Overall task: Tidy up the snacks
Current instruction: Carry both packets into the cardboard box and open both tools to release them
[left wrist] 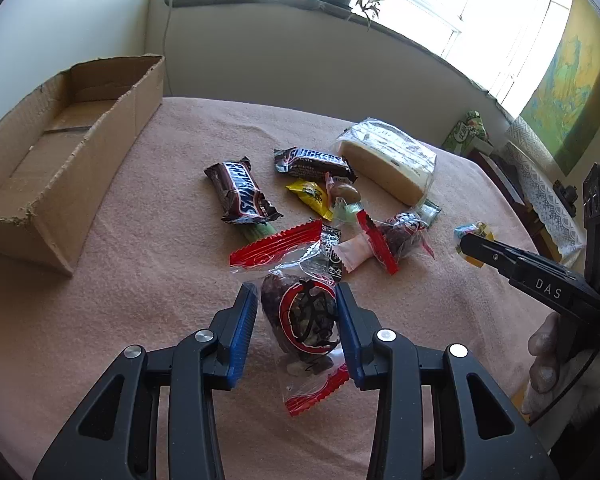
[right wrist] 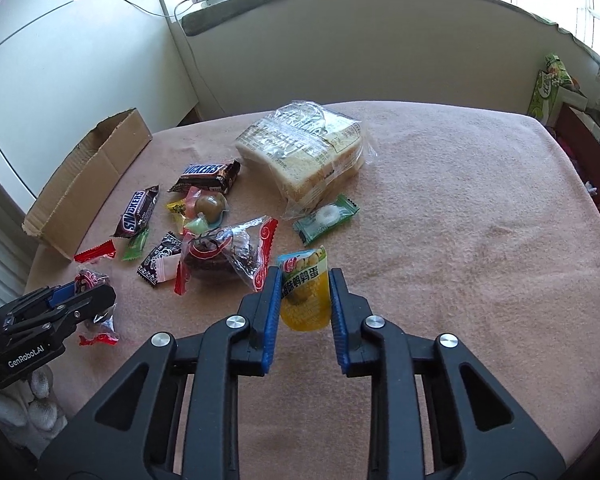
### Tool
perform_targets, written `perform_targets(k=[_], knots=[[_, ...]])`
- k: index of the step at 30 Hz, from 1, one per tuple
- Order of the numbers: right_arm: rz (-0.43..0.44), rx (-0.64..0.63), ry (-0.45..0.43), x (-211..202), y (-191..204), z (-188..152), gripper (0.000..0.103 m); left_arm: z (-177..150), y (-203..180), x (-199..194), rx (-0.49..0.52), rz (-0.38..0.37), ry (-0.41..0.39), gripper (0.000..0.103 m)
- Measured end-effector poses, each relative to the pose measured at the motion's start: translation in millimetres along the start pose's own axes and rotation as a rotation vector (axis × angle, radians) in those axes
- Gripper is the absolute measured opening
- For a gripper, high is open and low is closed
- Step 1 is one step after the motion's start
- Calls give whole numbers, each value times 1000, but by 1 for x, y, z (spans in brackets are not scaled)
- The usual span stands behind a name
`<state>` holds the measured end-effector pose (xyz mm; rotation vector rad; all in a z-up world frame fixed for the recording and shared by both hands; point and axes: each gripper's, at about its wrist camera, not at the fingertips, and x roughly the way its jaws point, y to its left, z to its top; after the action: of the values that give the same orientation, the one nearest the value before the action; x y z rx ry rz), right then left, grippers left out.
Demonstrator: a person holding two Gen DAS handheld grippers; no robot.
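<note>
Left tool (left wrist: 296, 328) clamps a red-edged date pack (left wrist: 300, 320); right tool (right wrist: 305, 304) grips a yellow egg pouch (right wrist: 305, 292). Other snacks lie at 12 o'clock on the table (right wrist: 460, 220), box (left wrist: 60, 152) at 10 o'clock

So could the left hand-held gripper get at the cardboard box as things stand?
Probably yes: the left hand-held gripper already straddles a red-edged snack packet, and only bare pink cloth lies between it and the empty cardboard box.
</note>
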<state>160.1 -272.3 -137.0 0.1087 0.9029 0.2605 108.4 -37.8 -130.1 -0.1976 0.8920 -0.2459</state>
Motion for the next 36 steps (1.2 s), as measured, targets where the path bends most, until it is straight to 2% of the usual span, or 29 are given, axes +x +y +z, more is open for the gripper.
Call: perform_targets(k=[6,13,25,36], knots=[[39,-45,-58,-21,36,17,24,8,14,-28,-11,6,-64,38],[109,-117,-96,-27,96,35,24,22,50,-61,-48,39,-145,38],[225,-222,-101,0,195,65,24,42,124,-91,-121,138,-230,38],[296,-291,-67,38,263,80,24,51,163,-92,-164,187,-234,38]])
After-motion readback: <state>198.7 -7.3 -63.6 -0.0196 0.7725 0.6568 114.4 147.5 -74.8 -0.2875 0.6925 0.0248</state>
